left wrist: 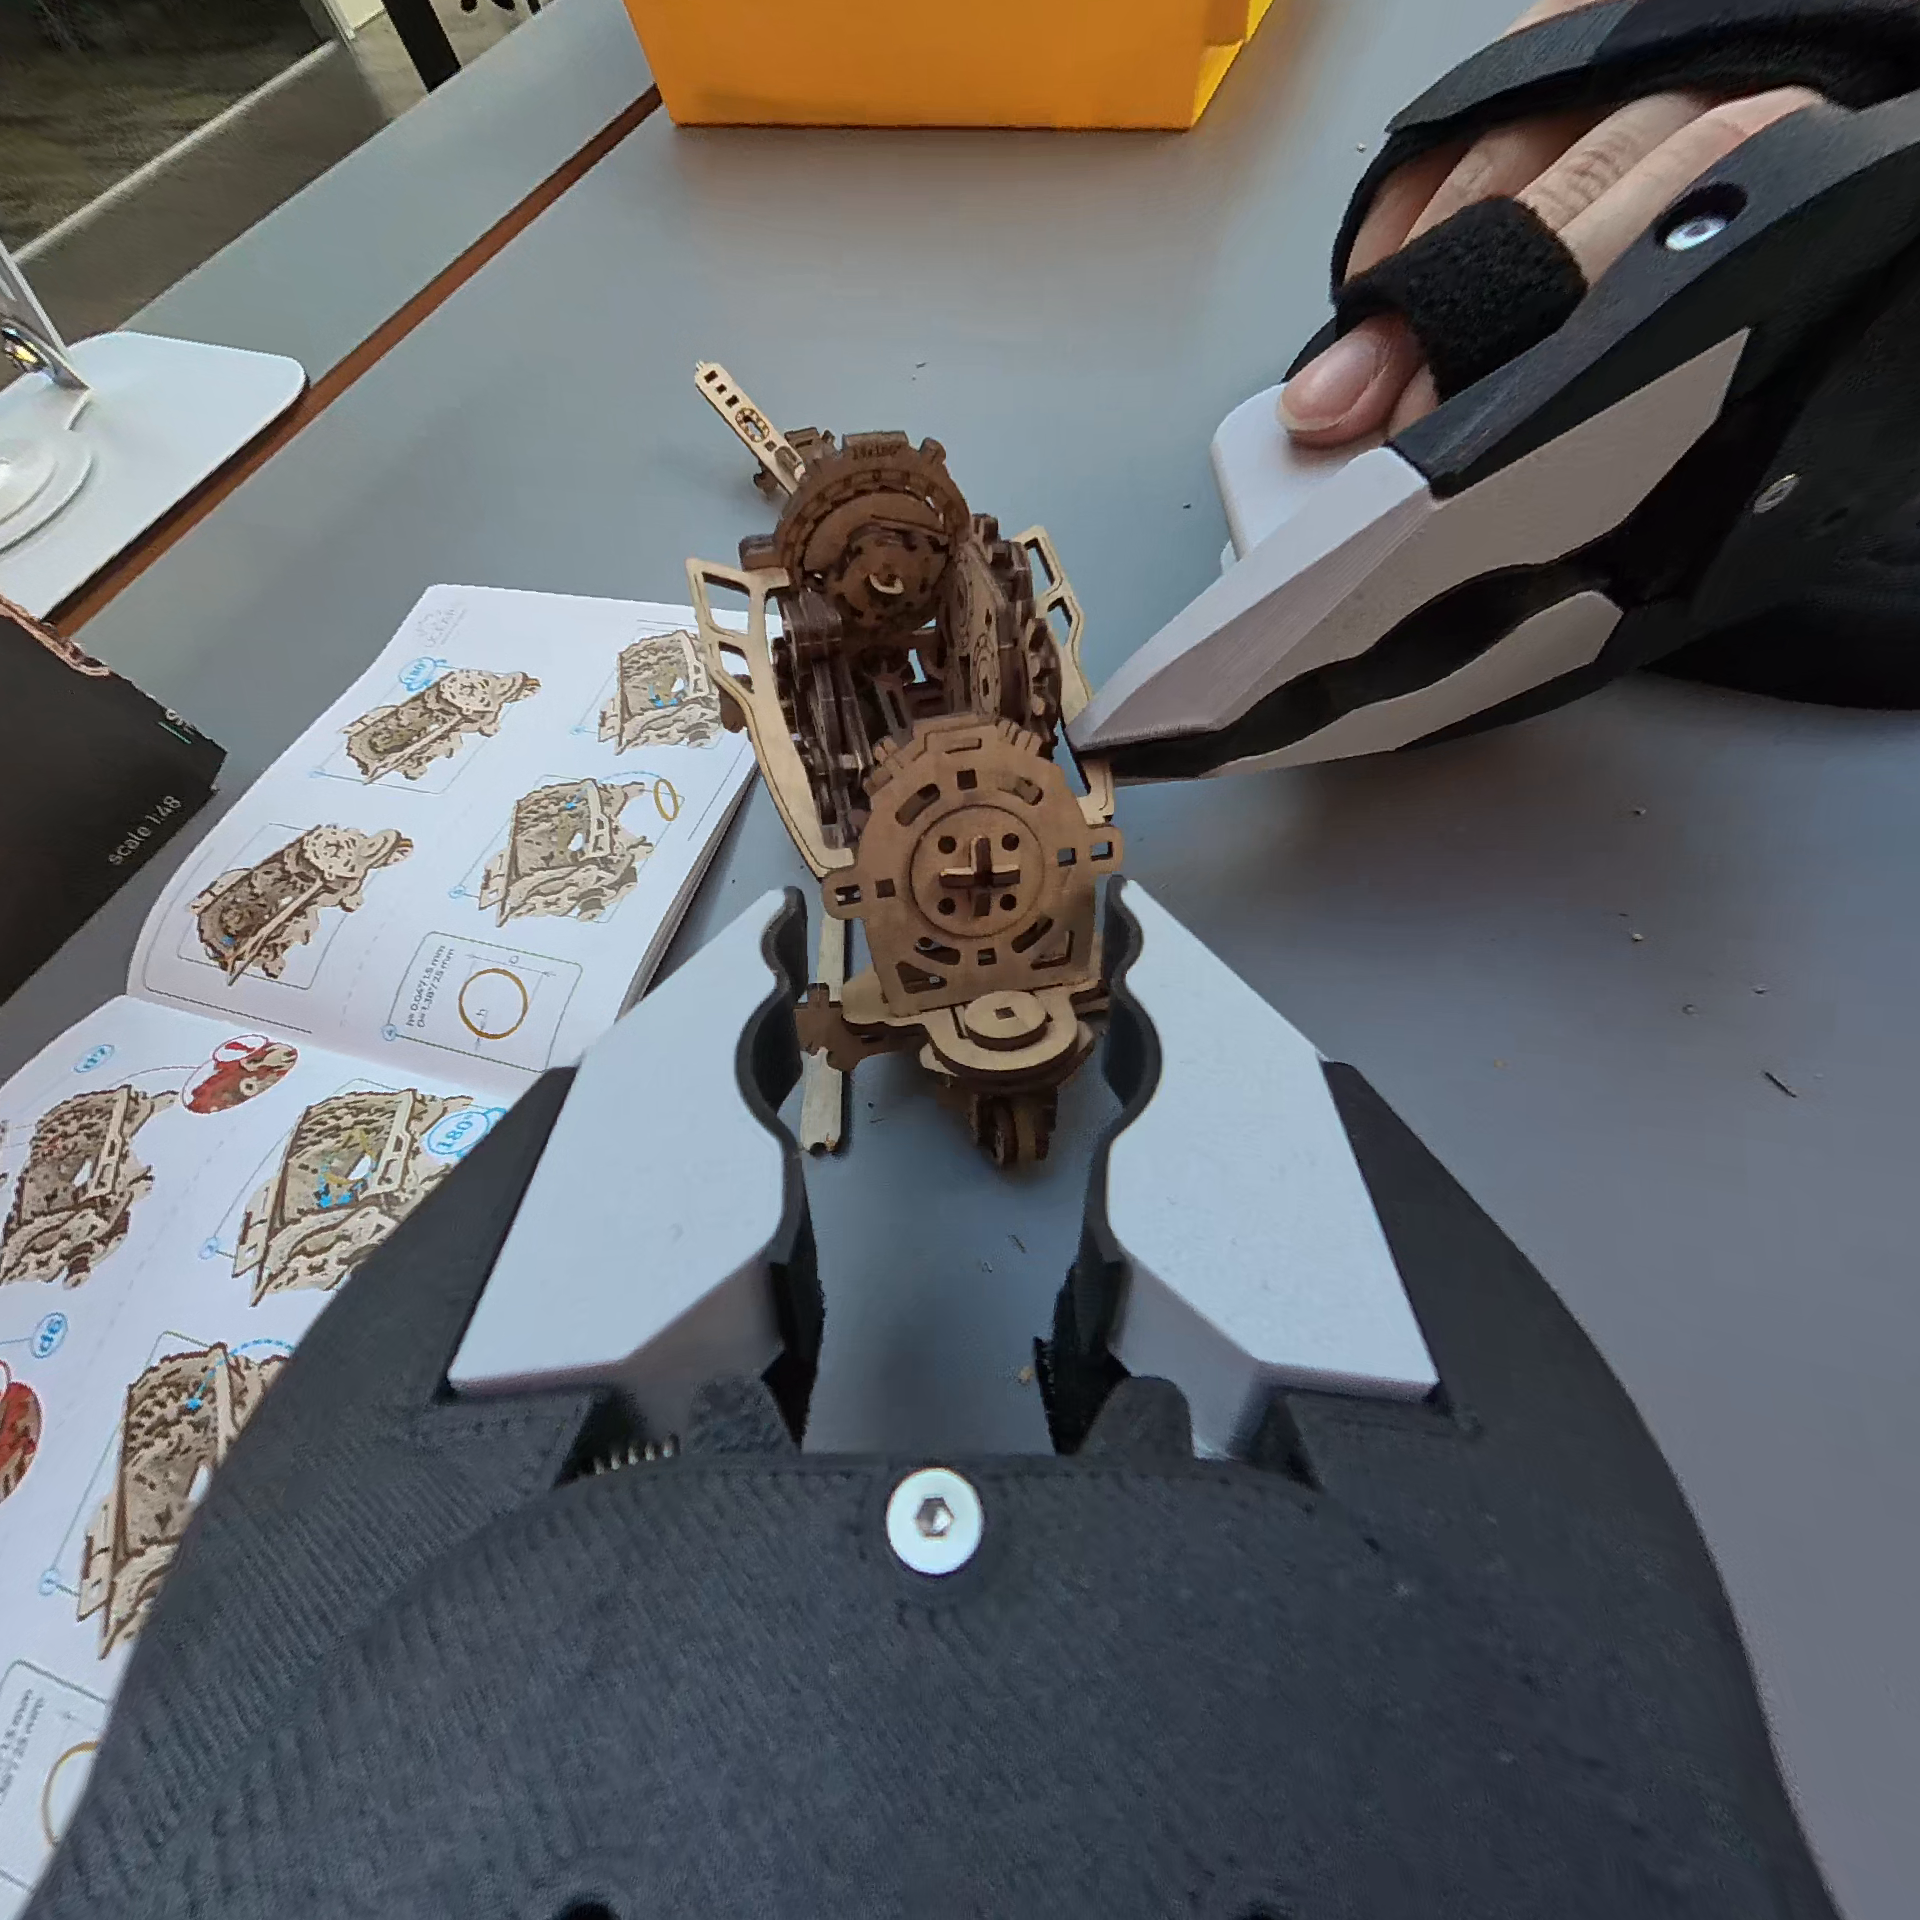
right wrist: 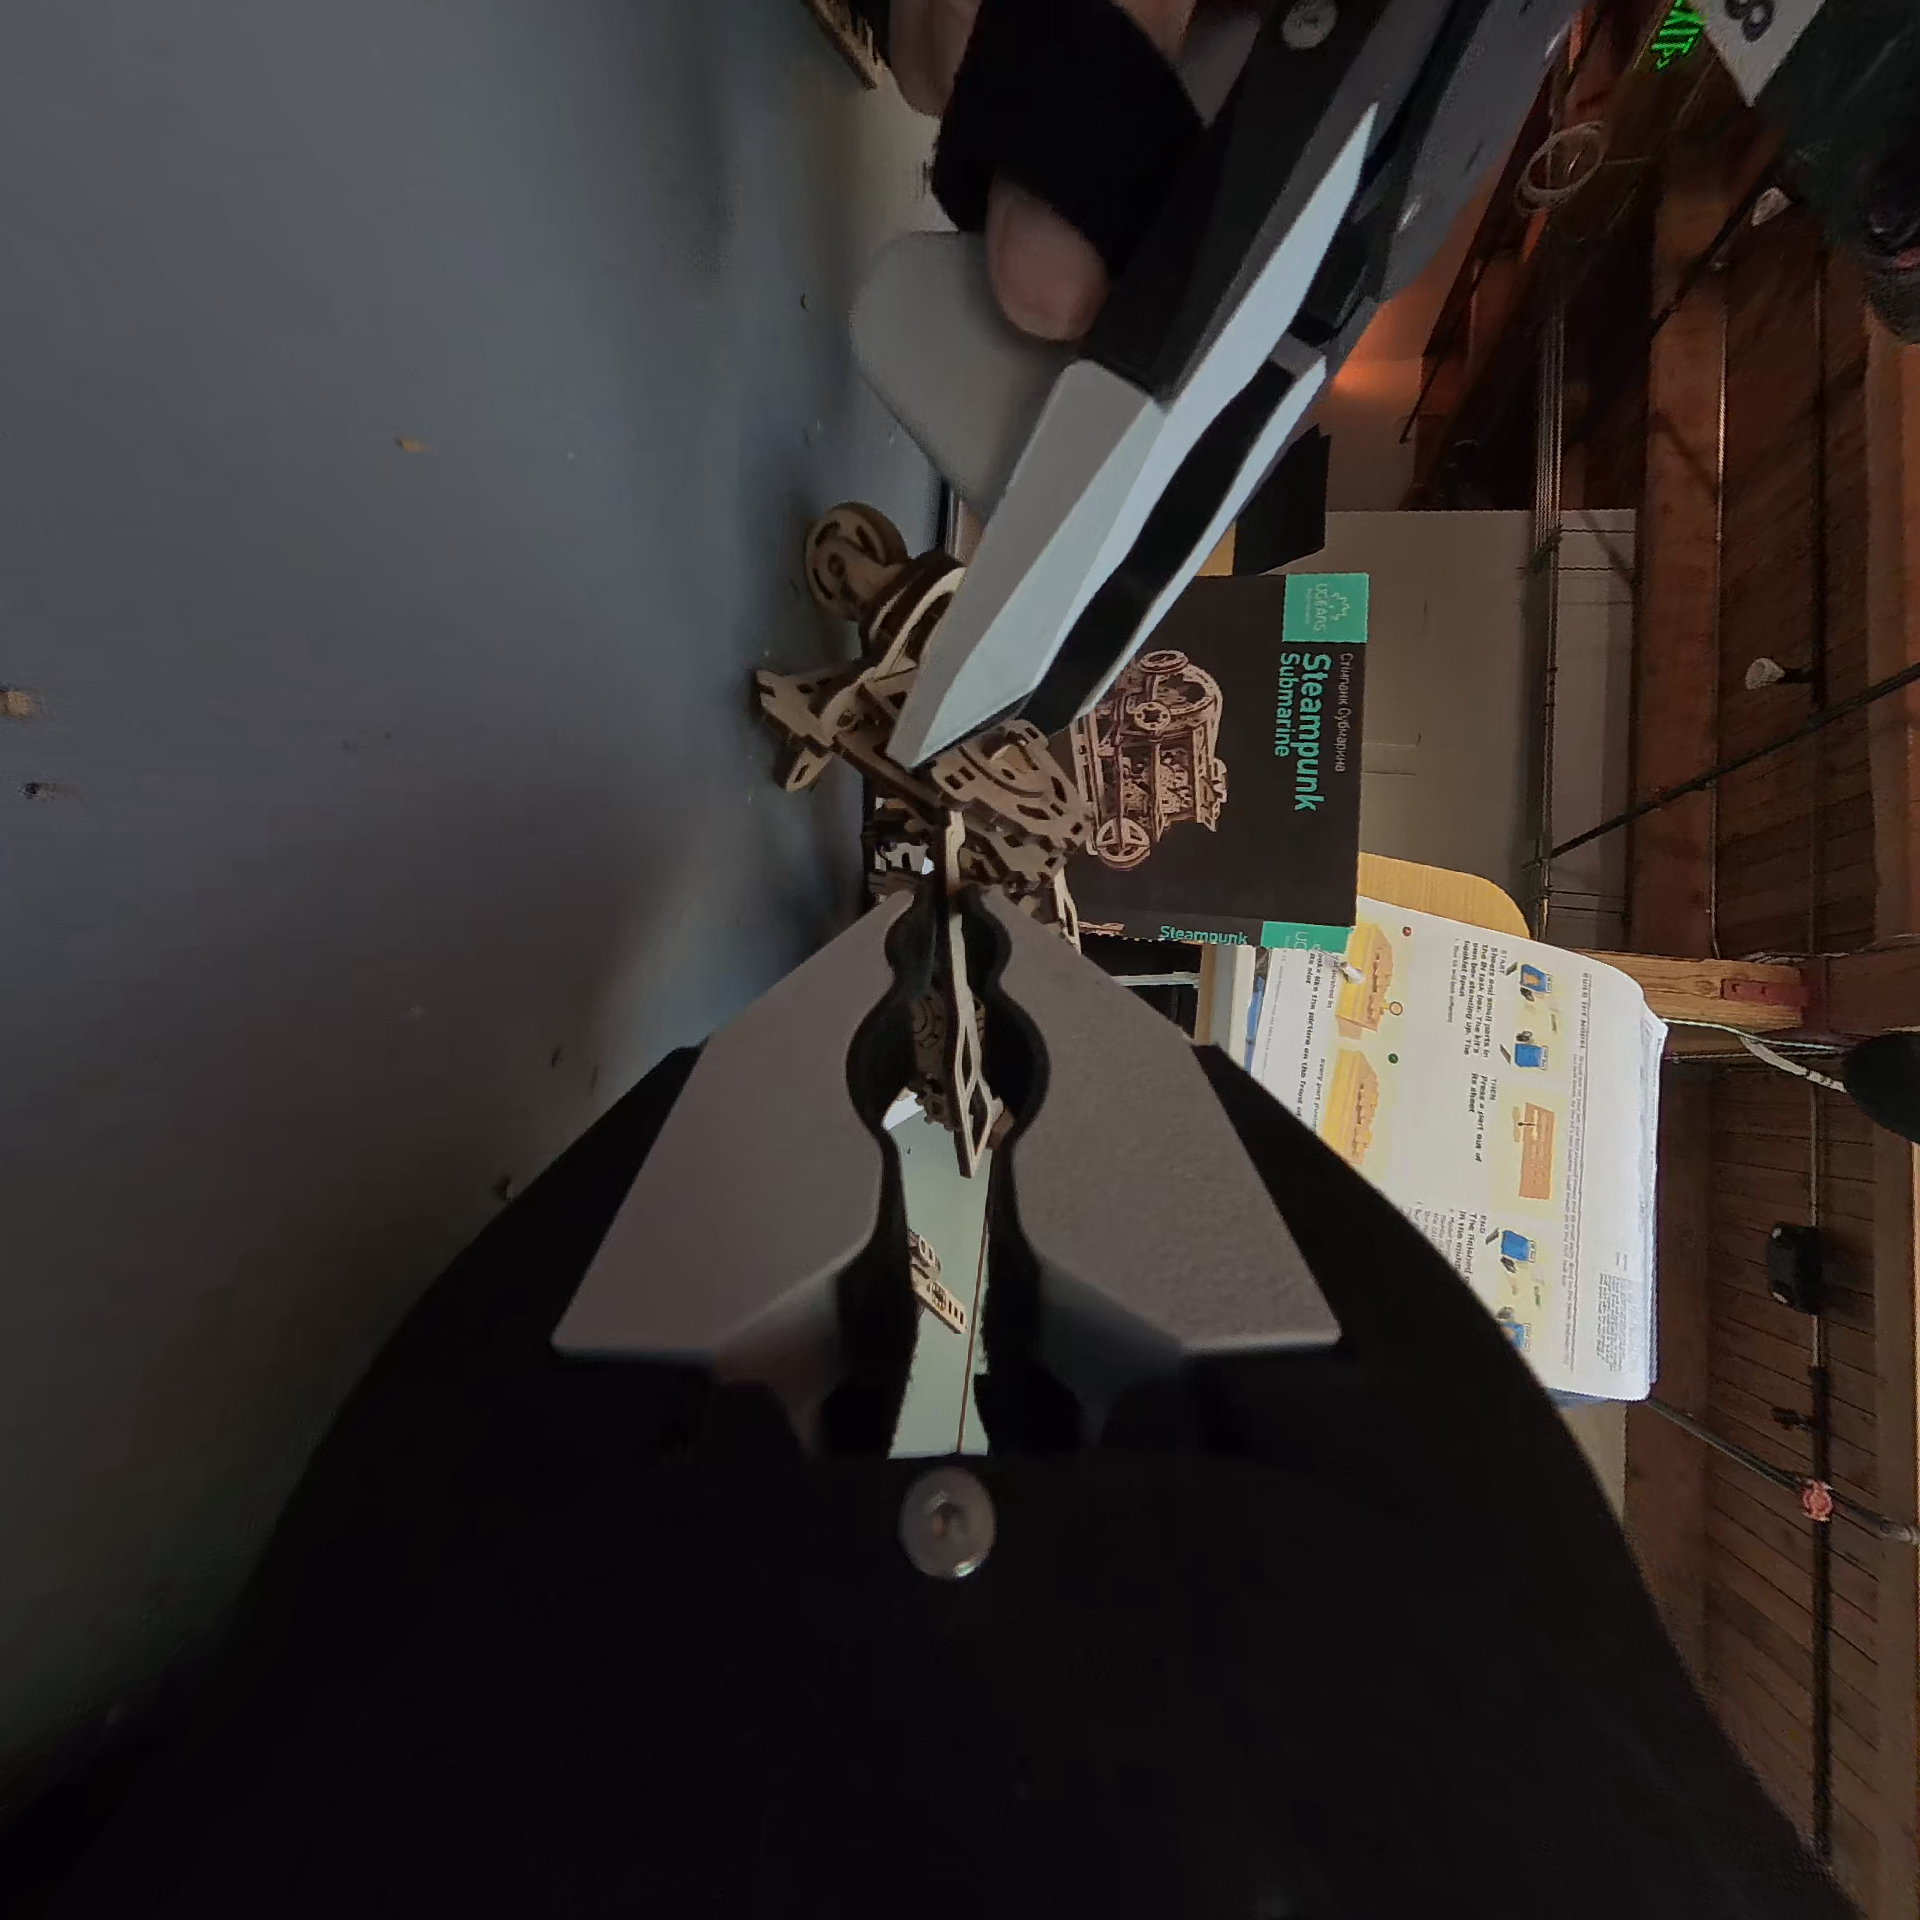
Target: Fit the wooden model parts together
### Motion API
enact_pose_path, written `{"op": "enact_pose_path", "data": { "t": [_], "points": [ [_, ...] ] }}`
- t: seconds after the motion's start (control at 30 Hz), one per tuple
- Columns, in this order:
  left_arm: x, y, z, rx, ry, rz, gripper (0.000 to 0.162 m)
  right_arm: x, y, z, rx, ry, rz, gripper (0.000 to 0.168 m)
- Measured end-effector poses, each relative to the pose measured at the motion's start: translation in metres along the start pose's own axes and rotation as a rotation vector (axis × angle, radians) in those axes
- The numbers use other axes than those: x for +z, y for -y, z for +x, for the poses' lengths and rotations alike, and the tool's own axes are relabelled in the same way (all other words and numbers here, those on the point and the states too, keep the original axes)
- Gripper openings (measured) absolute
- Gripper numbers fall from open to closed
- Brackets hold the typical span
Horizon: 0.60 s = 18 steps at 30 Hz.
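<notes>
At frame centre, the left gripper (left wrist: 951, 925) has jaws spread around the wooden model (left wrist: 914, 748), while the right gripper (right wrist: 948, 925) pinches its side frame (right wrist: 961, 997), likely needing an aligned press.

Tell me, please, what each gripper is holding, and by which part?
The right gripper pinches the model by its pale side frame. The left gripper straddles the model's front disc; whether it grips cannot be told.
</notes>
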State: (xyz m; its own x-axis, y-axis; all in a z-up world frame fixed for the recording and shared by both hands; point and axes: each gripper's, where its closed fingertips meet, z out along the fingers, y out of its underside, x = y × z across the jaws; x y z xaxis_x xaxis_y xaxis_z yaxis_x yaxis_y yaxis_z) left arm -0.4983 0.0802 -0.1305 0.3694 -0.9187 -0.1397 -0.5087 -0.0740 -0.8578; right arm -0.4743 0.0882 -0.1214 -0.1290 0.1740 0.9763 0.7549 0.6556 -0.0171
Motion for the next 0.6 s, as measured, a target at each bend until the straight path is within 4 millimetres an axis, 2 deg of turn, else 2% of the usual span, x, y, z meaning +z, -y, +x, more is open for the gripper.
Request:
{"op": "enact_pose_path", "data": {
  "t": [0.07,0.6],
  "points": [
    [0.002,-0.002,0.000,0.005,0.006,-0.013,0.050,0.000,0.000,0.000,0.014,0.005,0.004,0.002],
    [0.000,0.011,-0.003,-0.051,0.016,0.057,0.049,-0.005,0.006,0.013,0.169,-0.005,0.053,0.001]
  ]
}}
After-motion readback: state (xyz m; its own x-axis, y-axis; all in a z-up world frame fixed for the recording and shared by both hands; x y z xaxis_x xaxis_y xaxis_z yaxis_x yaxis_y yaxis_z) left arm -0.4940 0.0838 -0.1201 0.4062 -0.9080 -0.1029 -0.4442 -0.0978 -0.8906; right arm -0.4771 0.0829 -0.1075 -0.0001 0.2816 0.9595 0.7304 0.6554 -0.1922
